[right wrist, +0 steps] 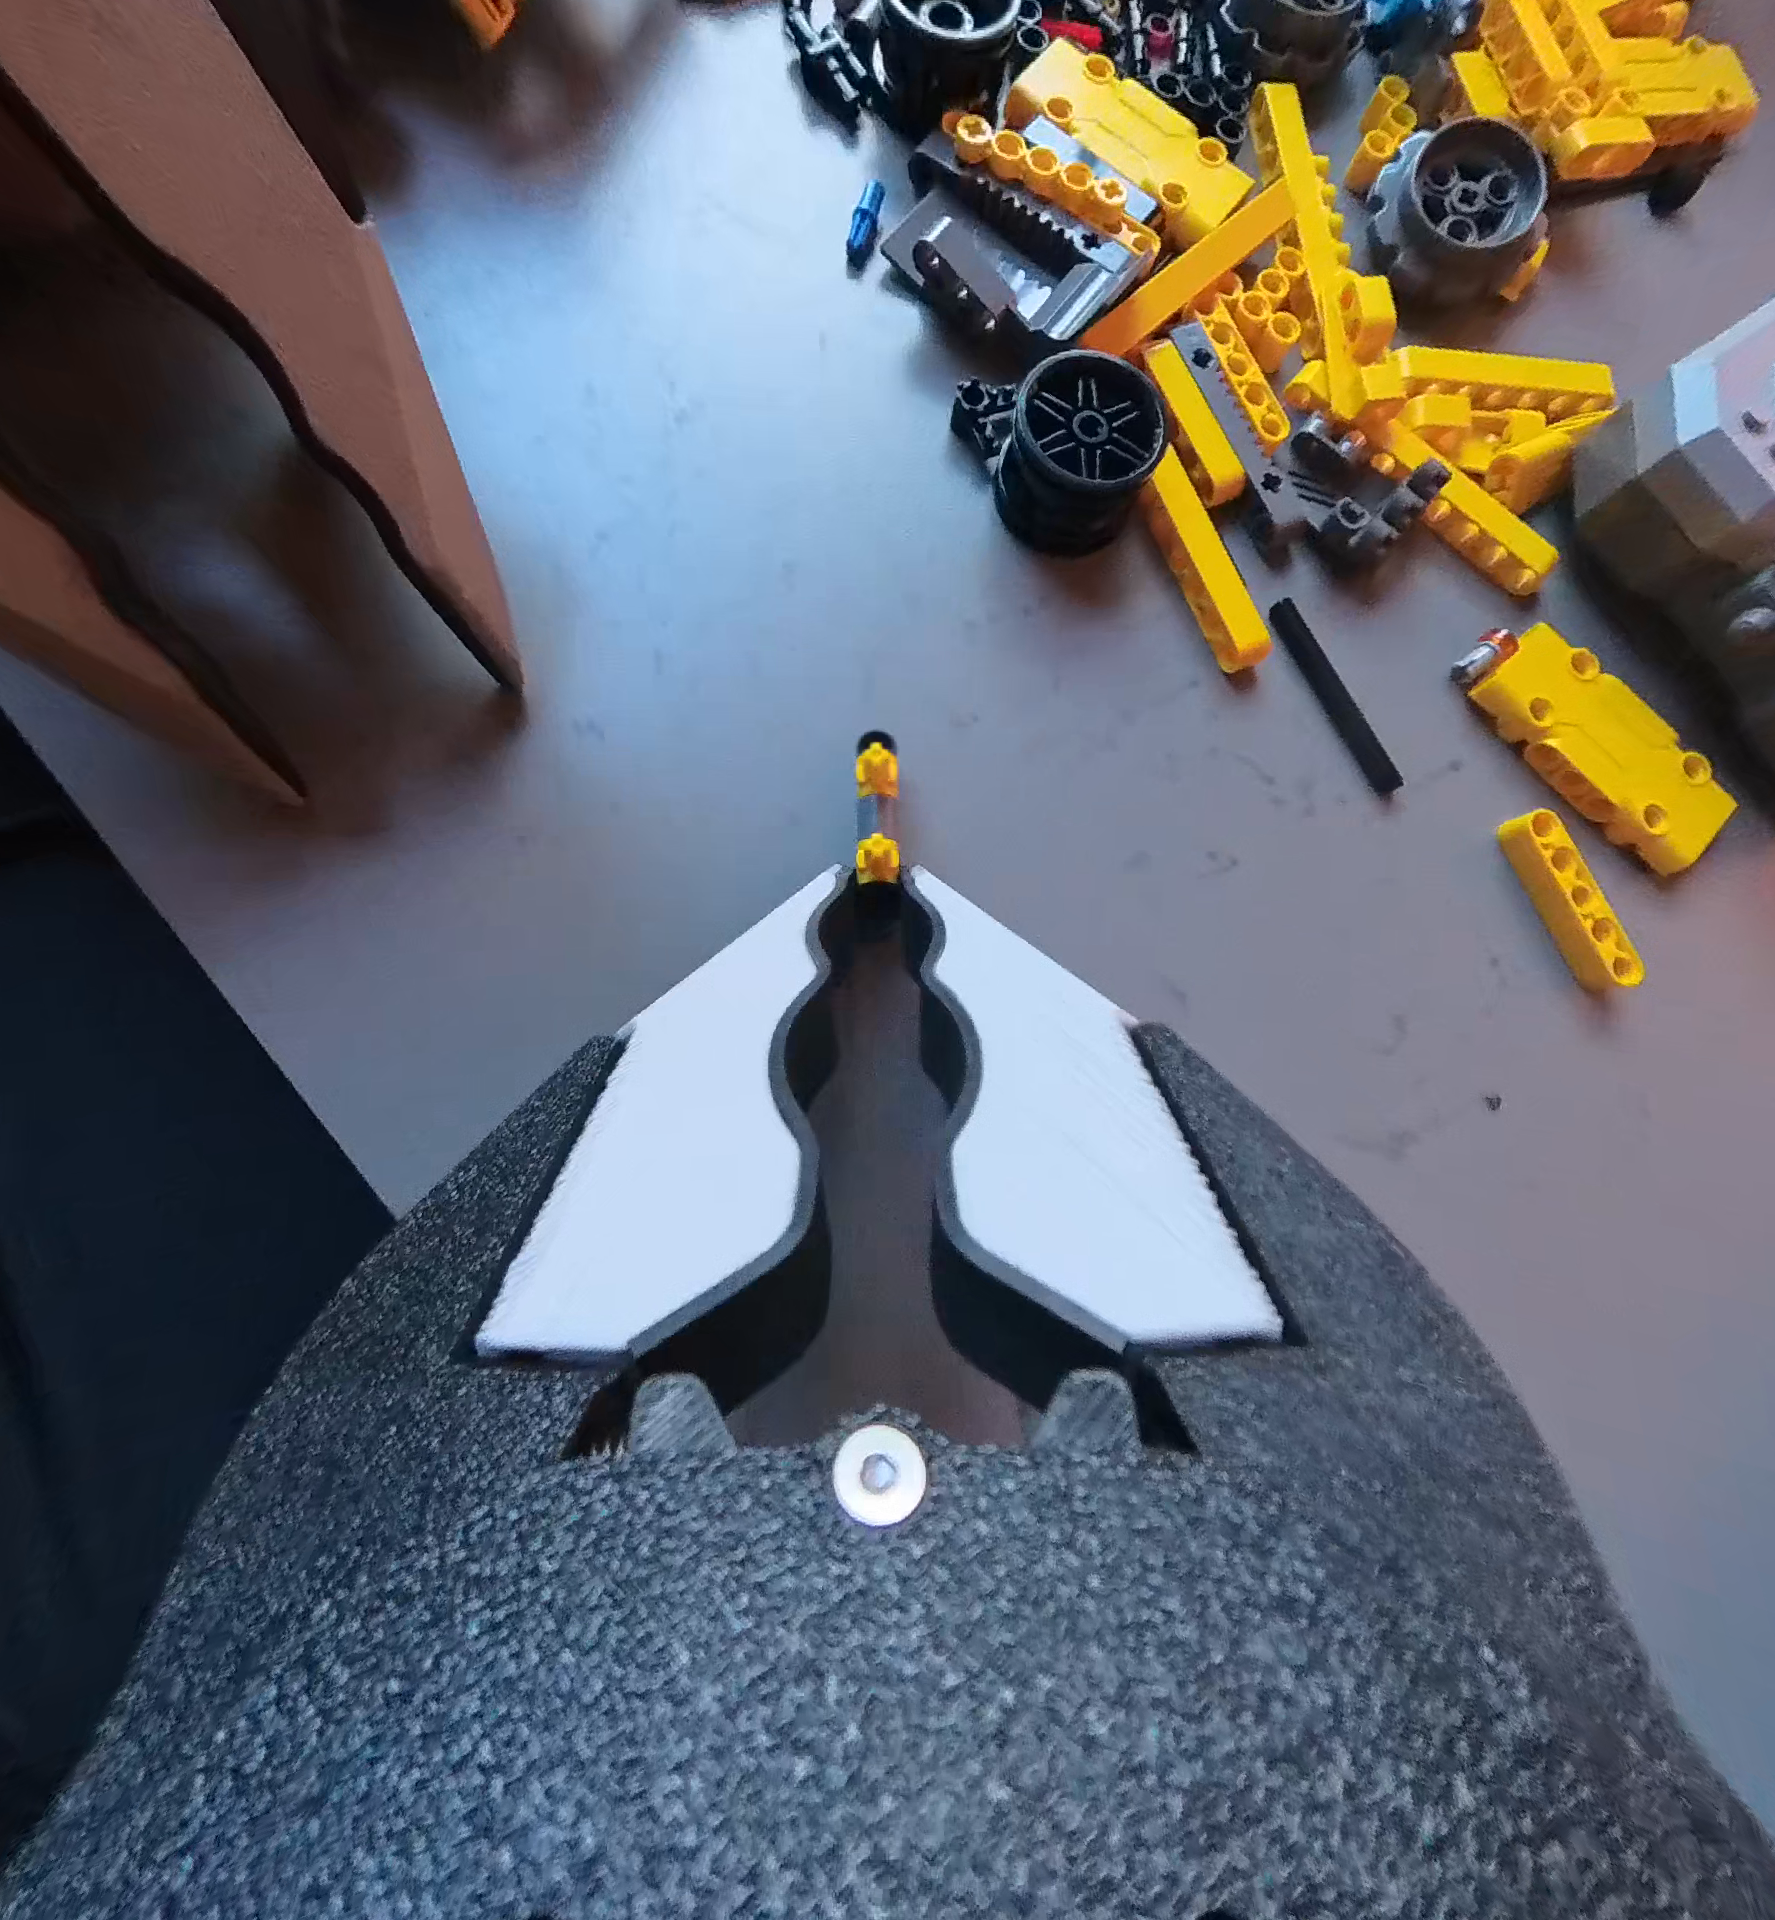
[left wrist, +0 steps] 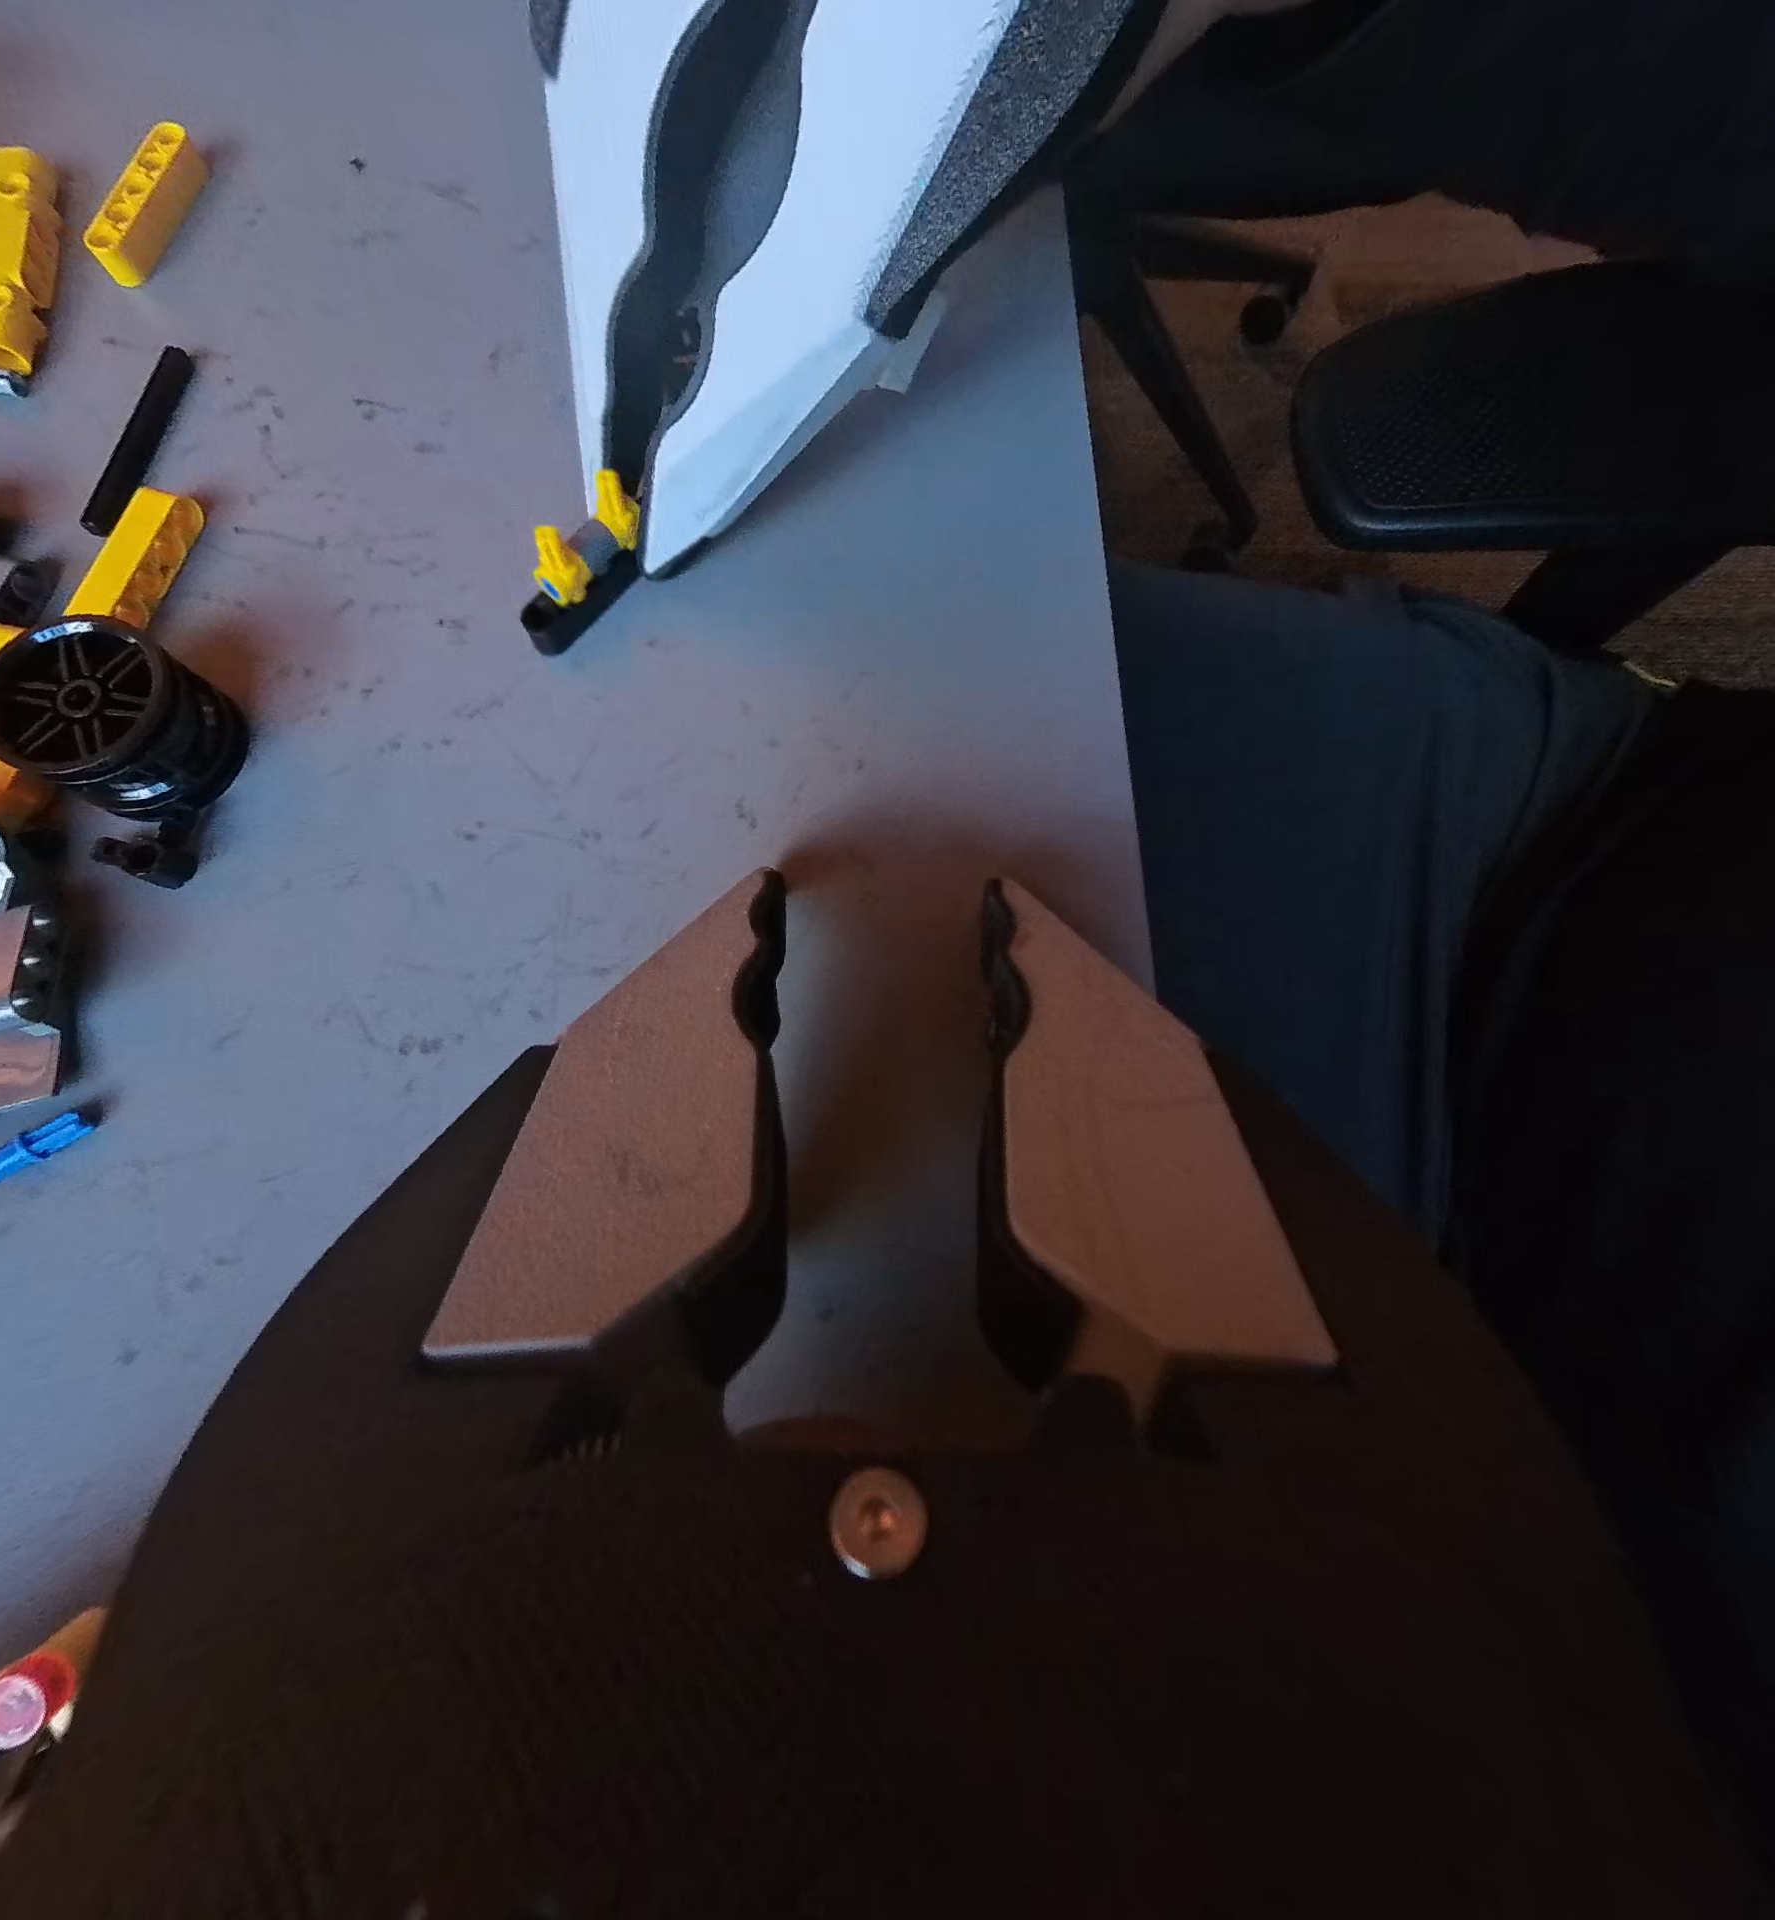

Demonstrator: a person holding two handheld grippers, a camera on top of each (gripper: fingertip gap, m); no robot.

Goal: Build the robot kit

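Observation:
My right gripper, with white fingers, is shut on a small black beam assembly that carries two yellow connectors and a grey piece. The assembly sticks out forward from the fingertips, low over the grey table. In the left wrist view the same assembly hangs from the white fingers, its black end at the table surface. My left gripper, with brown fingers, is open and empty over bare table near the right edge. It also shows in the right wrist view, just left of the assembly.
A pile of yellow beams, a black wheel, a black axle, a yellow block and a grey block lie ahead right. A blue pin lies left. Past the table edge are a person's leg and a chair. About 9 cm separates my left fingertips from my right. Between my right fingertips and the black wheel there is roughly 9 cm. It turns up in the left wrist view as well.

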